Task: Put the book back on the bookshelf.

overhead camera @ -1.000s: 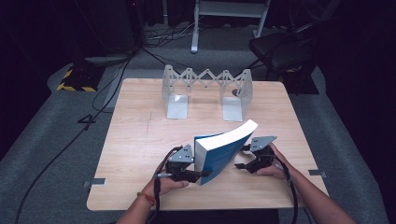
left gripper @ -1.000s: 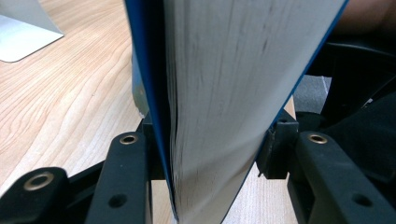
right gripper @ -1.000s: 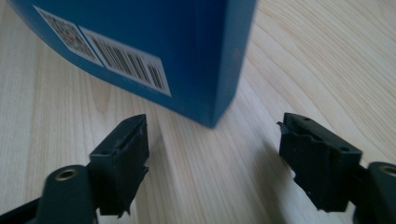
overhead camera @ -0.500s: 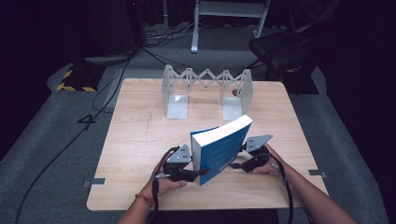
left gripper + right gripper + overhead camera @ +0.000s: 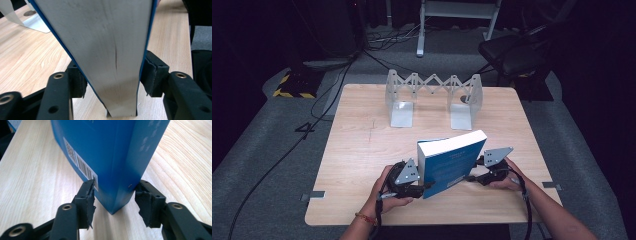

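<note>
A thick blue book (image 5: pixel 451 161) stands upright on the wooden table (image 5: pixel 357 150), back cover toward me. My left gripper (image 5: pixel 424 187) is at its lower left corner. In the left gripper view the book's page edge (image 5: pixel 110 50) sits between the jaws and both pads (image 5: pixel 78 83) lie against the covers; these jaws have just been opening. My right gripper (image 5: pixel 472 176) is at the lower right corner, where the spine corner (image 5: pixel 117 182) sits between jaws that have just been closing. One pad (image 5: pixel 90 195) touches the barcode side. The other pad (image 5: pixel 147 205) stands a sliver off the spine.
A grey folding bookend rack (image 5: pixel 434 97) stands at the back middle of the table, its two end plates resting on the wood. A dark chair (image 5: pixel 522 52) and cables are on the floor beyond. Bare wood lies left of the book.
The book has gone from leaning over to standing upright. The right gripper's jaws have come in around its spine corner. Both hands stayed in place.
</note>
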Available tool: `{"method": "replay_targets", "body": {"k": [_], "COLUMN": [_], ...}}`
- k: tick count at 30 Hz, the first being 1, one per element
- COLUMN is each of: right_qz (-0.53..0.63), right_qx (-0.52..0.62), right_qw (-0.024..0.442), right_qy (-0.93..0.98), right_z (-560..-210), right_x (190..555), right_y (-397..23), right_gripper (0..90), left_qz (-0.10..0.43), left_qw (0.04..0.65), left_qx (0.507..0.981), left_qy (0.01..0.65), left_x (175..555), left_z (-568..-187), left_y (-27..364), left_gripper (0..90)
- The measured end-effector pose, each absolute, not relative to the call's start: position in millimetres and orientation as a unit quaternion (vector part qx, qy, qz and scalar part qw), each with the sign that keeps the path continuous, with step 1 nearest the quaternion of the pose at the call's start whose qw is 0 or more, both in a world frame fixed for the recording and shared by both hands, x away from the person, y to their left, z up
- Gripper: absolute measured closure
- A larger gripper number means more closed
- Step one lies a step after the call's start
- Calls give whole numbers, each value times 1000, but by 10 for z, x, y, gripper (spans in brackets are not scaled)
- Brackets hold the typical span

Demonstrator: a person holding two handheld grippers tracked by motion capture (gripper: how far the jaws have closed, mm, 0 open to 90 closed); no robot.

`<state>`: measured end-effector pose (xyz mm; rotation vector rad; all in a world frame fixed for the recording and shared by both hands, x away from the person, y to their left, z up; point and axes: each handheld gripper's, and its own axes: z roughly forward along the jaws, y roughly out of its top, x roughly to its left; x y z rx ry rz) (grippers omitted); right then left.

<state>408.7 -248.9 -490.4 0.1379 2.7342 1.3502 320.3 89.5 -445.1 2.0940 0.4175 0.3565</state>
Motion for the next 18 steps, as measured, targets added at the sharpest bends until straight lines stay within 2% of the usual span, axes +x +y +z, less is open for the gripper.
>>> {"method": "replay_targets", "body": {"k": [7,11,18], "right_qz": [458,466,479], "right_qx": [34,34,35], "right_qw": [51,53,60], "right_qy": [887,883,875], "right_z": [-4805,-4770,-4707], "right_x": [3953,3904,3880], "right_y": [-2577,-2604,-2592], "right_gripper": [544,545,537], "left_qz": [170,166,162], "left_qw": [427,429,396], "left_qx": [875,873,890], "left_qy": [154,160,156], "left_x": [3155,3150,3152], "left_z": [-4510,-4540,-4669], "left_y": [849,859,826], "left_gripper": [423,434,447]}}
